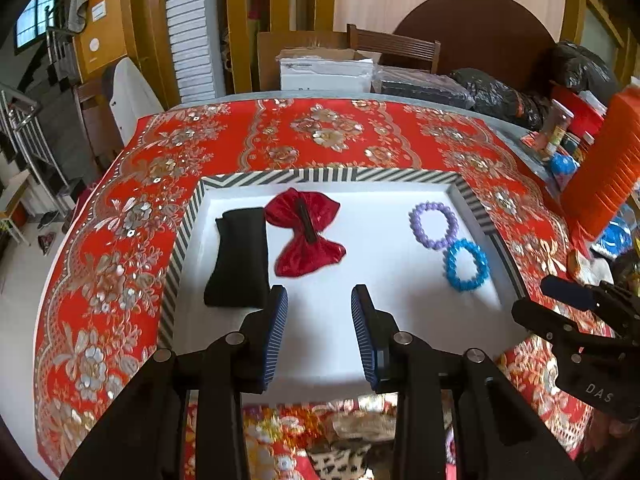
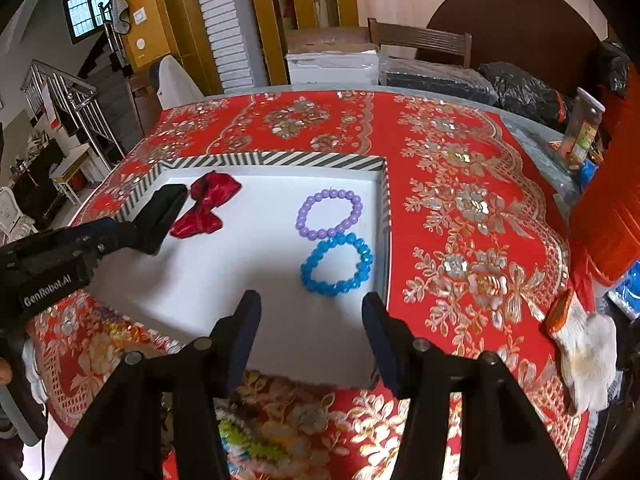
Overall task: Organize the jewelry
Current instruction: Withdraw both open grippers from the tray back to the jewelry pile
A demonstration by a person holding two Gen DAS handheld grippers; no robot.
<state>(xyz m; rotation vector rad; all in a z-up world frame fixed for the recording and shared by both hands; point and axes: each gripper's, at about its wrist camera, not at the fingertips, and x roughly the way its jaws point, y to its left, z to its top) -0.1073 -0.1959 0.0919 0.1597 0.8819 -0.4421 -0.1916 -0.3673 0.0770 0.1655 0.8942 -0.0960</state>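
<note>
Both our claws, left claw (image 1: 319, 292) and right claw (image 2: 311, 300), hang open and empty above the tray (image 2: 280, 159); grabbing the blue bracelet (image 2: 337, 265) could drag the touching purple bracelet (image 2: 330, 215) along.

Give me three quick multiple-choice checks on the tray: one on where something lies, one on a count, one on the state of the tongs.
1. Where does the blue bead bracelet lie relative to the purple bead bracelet?
A. Across the tray from it
B. Right beside it, on its near side
C. Outside the tray, on the cloth

2. How many bead bracelets are in the striped-rim tray?
A. One
B. Two
C. Four

3. What are the left tongs holding?
A. The red bow hair clip
B. The black pouch
C. Nothing

Answers:
1 B: the two rings sit next to each other near the tray's right wall.
2 B: only a purple and a blue one show.
3 C: the fingers stand apart over bare white tray, with the red bow hair clip and black pouch lying beyond them.
</note>
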